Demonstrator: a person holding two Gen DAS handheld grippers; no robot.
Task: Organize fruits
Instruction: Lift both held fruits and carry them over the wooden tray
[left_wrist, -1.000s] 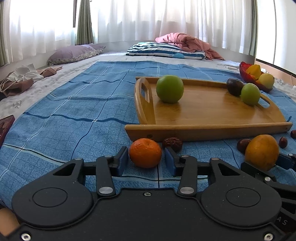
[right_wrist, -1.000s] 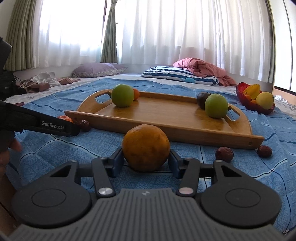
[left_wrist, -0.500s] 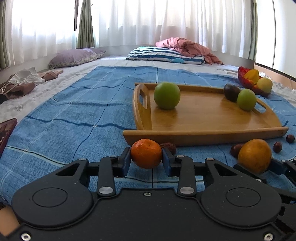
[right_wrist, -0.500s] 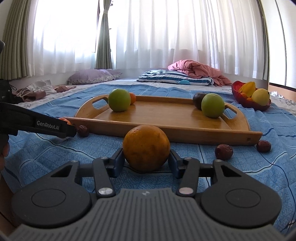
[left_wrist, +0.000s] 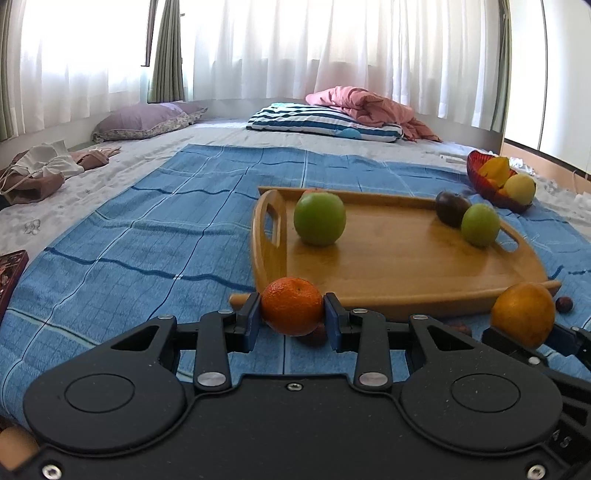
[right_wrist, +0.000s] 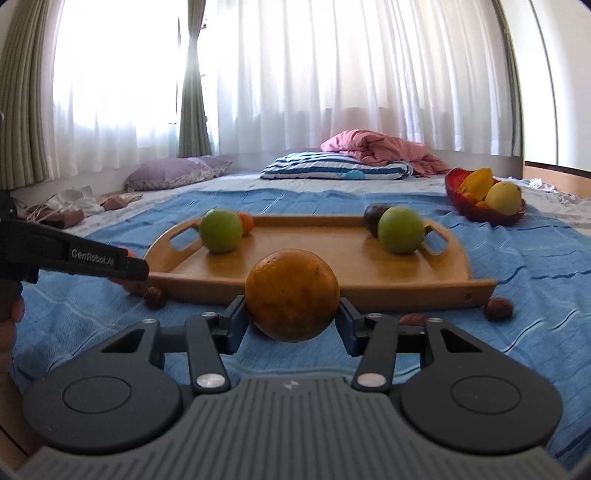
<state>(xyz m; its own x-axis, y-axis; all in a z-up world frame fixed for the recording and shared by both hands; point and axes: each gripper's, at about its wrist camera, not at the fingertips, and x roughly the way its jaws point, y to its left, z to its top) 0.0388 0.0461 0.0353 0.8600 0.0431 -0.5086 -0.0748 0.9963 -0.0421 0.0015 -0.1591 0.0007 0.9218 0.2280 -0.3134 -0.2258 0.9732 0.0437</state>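
counts, as i read them: two green apples on the wooden tray (right_wrist: 424, 284), one at its left end (right_wrist: 221, 231) and one at its right end (right_wrist: 400, 229). one small orange fruit (right_wrist: 246, 223) sits behind the left apple; one dark round fruit (left_wrist: 451, 208) touches the right apple. three brown dates on the blue cloth (left_wrist: 129, 240): one (right_wrist: 154, 297) off the tray's near left corner, one (right_wrist: 498, 308) off its near right corner, one partly hidden behind my right fingers. one red bowl (right_wrist: 476, 212) of yellow fruit sits beyond the tray's right end.

room: tray floor between the two apples is bare; the near rim is low and lies just ahead of both grippers. wide cloth to the tray's left.

left gripper (left_wrist: 291, 317): pads clamped on a tangerine (left_wrist: 292, 305), clear of the cloth, at the near left corner. right gripper (right_wrist: 291, 314): pads clamped on a larger orange (right_wrist: 291, 294), raised before the near rim's middle. both point slightly downward toward the tray.
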